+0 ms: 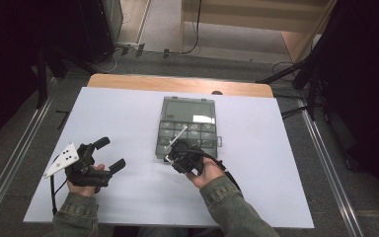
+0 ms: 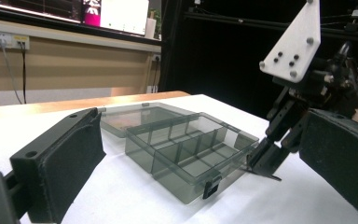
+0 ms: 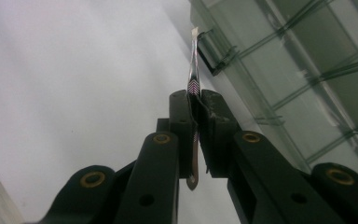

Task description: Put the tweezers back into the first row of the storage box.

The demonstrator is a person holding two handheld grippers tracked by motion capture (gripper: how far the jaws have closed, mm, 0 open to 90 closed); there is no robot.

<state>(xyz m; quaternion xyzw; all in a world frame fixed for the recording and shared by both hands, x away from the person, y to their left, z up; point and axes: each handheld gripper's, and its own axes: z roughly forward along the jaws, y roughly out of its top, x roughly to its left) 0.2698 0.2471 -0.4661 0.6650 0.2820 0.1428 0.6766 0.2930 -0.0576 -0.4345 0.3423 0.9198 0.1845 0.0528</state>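
- While your right claw clamps the thin metal tool, keep its tip low beside the organizer box at 12 o'clock.
- Leave your left claw spread wide and empty at 9 o'clock.

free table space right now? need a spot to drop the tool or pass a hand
Bare white table right of the open compartment box, out to the right edge; also the far-left strip between box and left edge, and the near strip between the forearms. Crowded: the box's near-left corner, where the right gripper holds a thin metal tool, and around the open left gripper.
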